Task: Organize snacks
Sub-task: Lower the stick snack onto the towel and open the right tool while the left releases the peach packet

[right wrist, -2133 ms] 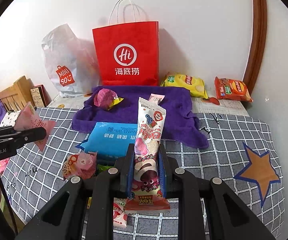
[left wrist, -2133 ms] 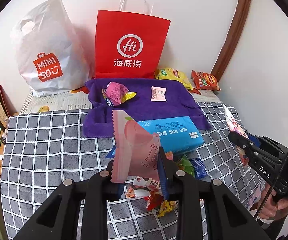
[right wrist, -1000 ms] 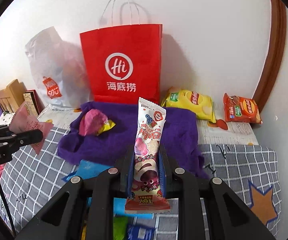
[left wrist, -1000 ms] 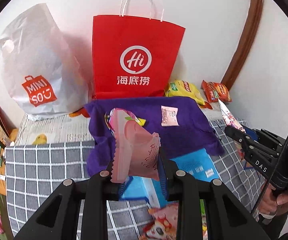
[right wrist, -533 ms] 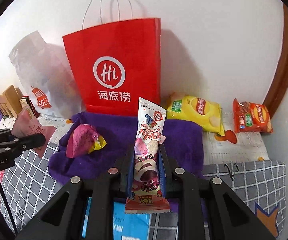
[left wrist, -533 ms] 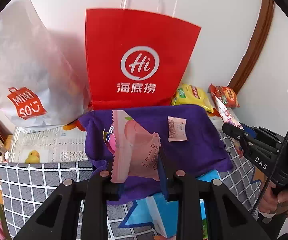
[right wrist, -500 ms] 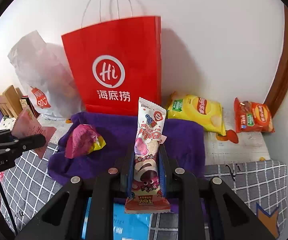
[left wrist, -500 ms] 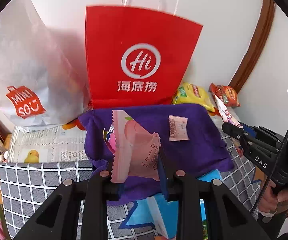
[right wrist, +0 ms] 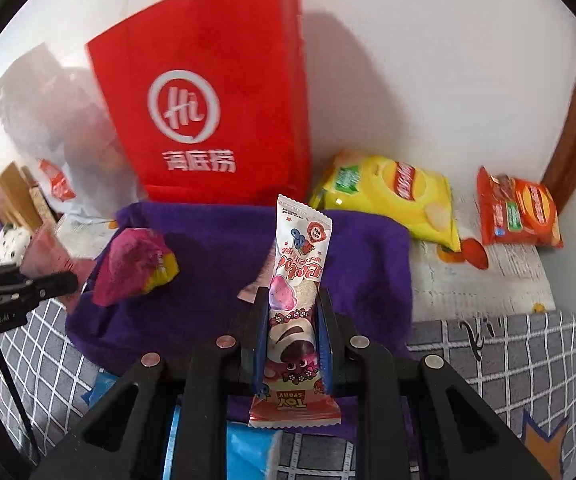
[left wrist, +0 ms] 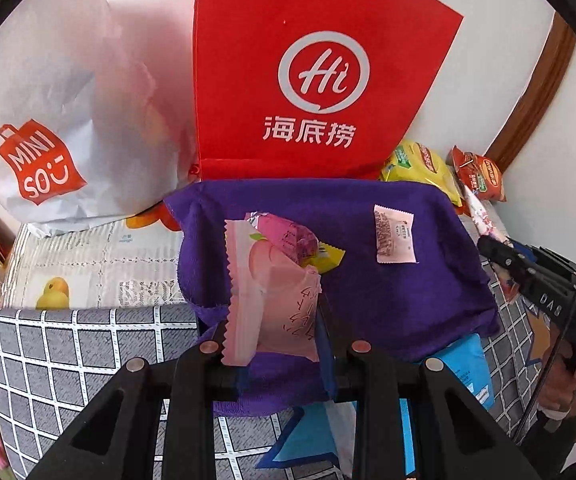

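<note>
Closing in on the purple towel in front of the red bag, both grippers are now right over it instead of back above the checked cloth, so I'd guess the drop-off is next. The left gripper stays clamped on the pink peach packet. The right gripper stays clamped on the tall Toy Story wrapper, with the crumpled pink snack already lying on the towel's left side.

Each tool is matte black with blue-lined fingers, round copper-coloured screws and a thin black cable.
</note>
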`<act>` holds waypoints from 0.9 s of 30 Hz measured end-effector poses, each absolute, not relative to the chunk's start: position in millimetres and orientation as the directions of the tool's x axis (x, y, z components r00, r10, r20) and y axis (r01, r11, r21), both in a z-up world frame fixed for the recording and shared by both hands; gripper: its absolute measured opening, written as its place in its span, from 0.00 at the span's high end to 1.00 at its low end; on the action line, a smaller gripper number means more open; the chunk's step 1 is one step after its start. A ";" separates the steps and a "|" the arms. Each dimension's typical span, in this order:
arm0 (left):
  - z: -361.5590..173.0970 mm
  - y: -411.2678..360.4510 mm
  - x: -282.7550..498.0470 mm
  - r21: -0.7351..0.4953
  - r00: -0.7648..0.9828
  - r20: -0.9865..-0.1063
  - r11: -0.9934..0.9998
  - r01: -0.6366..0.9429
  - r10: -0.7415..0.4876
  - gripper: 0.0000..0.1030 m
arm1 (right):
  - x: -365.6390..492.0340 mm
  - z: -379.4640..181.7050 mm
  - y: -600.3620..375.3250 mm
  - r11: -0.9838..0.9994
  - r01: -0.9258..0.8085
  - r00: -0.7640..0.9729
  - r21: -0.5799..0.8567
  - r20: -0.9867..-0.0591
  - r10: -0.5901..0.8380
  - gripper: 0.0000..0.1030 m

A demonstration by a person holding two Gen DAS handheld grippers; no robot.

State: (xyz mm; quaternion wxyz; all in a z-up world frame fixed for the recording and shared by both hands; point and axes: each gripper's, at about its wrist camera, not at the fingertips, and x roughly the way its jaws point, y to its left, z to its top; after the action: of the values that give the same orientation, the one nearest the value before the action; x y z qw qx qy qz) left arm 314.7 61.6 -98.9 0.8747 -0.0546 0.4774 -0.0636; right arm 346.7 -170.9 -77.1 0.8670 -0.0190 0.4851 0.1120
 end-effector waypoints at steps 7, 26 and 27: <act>-104.3 69.0 318.6 -0.162 0.529 -0.834 0.986 0.036 -0.156 0.74 | 355.3 -88.9 -183.7 0.978 -0.185 0.479 0.092 -0.861 0.172 0.79; -122.8 64.1 329.3 -0.185 0.448 -0.876 0.982 0.032 -0.180 0.74 | 362.6 -122.6 -170.4 0.978 -0.207 0.388 0.036 -0.914 0.115 0.79; -124.4 62.9 329.8 -0.185 0.444 -0.878 0.982 0.031 -0.179 0.74 | 362.7 -122.4 -171.1 0.978 -0.205 0.390 0.034 -0.914 0.114 0.79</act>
State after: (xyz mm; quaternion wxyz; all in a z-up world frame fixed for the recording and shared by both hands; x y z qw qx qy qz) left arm 329.8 62.9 -124.4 0.8469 -0.0706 0.5234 -0.0621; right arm 362.7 -171.1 -122.4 0.8325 -0.0418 0.5441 0.0957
